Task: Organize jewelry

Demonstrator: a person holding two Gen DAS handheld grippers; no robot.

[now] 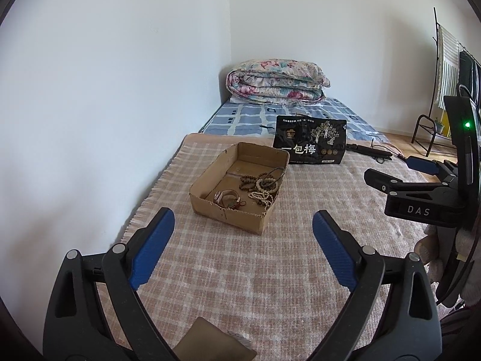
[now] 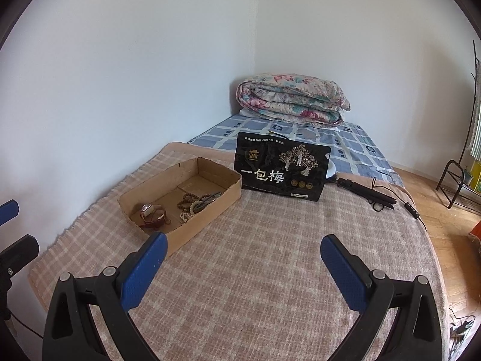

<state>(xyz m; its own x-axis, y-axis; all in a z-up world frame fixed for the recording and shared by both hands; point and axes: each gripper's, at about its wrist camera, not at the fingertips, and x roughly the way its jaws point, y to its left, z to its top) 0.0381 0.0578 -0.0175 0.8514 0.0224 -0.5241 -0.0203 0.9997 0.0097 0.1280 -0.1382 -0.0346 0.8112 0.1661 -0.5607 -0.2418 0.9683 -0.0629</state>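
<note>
I held both tools above the checked blanket (image 1: 240,270), short of the cardboard box (image 1: 237,215), which I took as my landmark. My left gripper (image 1: 243,225) hung just in front of the box's near wall, its fingers spread wide and holding nothing. My right gripper (image 2: 243,249) hovered to the right of the box and a little nearer to me, its fingers likewise spread wide and empty.

The jewelry lay inside the box: a watch (image 1: 227,199) with a reddish cord against the near wall, and bead strings (image 1: 261,188), dark and pale, heaped together toward the right wall. Behind the box stood a black snack bag (image 2: 282,170).

I judged the beads the main risk. The strands overlapped, so pinching one might have dragged its neighbours out, or a loop might have snagged on the box rim. The box looked light and sat on soft bedding; a finger pressing on its wall could have tipped or shoved it. The cord might also have caught a fingertip as the watch came up.
</note>
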